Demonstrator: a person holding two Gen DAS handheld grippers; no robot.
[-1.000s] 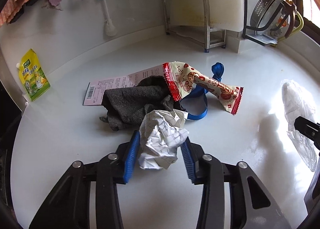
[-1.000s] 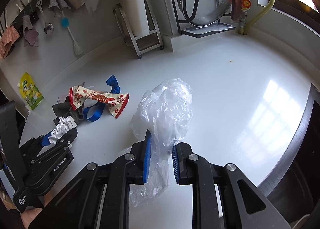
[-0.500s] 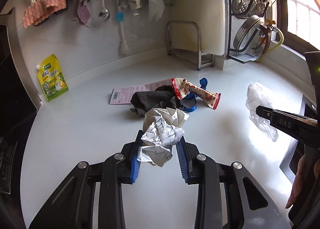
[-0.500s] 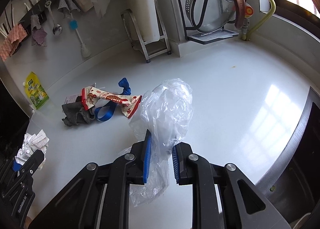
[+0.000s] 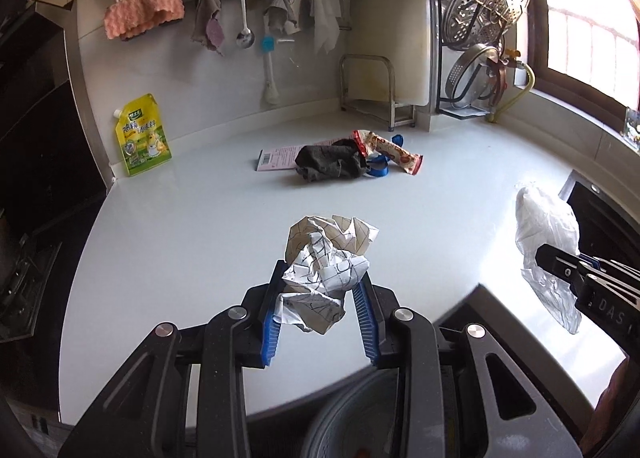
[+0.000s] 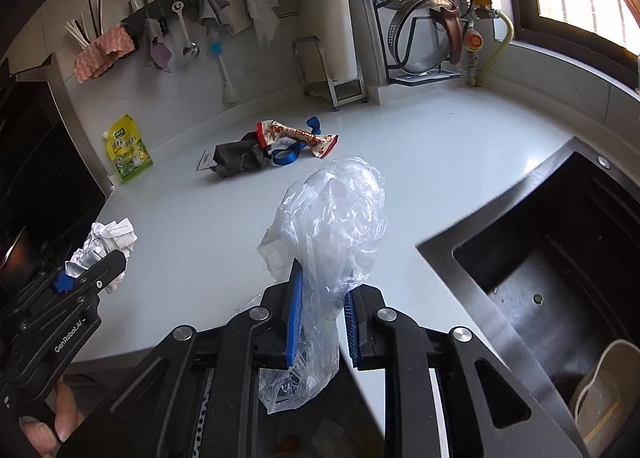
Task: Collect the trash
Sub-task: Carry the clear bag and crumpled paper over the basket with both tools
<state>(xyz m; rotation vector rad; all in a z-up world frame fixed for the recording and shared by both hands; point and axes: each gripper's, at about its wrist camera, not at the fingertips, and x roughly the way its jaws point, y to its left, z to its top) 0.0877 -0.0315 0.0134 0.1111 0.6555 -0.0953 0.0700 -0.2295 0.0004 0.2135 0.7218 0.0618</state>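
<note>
Left view: my left tongs [image 5: 320,314] pinch the crumpled paper [image 5: 326,264] above the surface [image 5: 180,242] edge; its loose folds could slip out. Right view: my right tongs [image 6: 320,322] clamp the plastic bag [image 6: 332,225], which could slide free.

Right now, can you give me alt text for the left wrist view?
The left gripper clamps a crumpled paper ball above the white counter's near edge. Farther back lie a dark cloth, a snack wrapper and a blue ribbon.
</note>
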